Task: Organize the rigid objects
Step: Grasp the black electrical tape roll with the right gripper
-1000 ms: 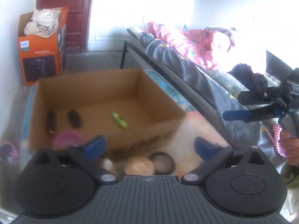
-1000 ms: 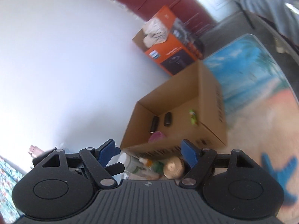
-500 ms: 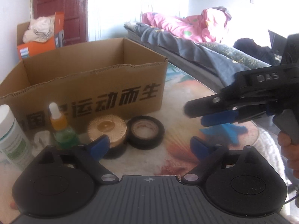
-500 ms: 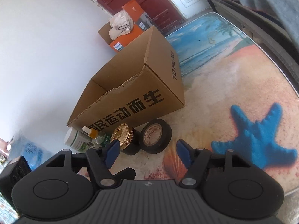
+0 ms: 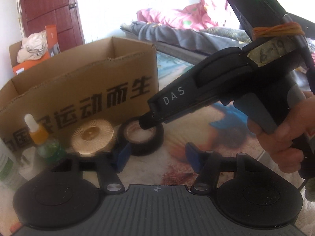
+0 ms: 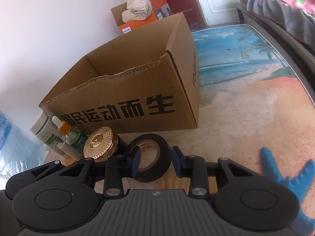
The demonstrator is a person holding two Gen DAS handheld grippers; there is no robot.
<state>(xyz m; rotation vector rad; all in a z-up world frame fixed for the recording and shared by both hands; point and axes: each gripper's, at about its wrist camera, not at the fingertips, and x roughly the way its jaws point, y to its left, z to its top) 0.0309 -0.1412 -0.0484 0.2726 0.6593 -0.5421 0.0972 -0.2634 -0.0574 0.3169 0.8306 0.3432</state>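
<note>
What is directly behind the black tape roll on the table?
Behind the black tape roll stands the cardboard box, its printed wall facing it. The box's floor and contents are hidden by that wall.

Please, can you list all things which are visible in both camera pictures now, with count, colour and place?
cardboard box: one, brown, open top, on the table, behind the small items
tape roll: one, black, on the table in front of the box, between the right gripper's fingers
round jar: one, gold lid, left of the tape roll
dropper bottle: one, green with orange neck, left of the jar
white tubes: two as far as I can tell, white and green, far left
table: one, beach print with blue starfish
orange box: one, on the floor behind, cloth inside
bed: one, grey and pink bedding
left gripper: blue pads, closing, nothing between them
right gripper: closing around the tape roll
hand: holds the right gripper
</note>
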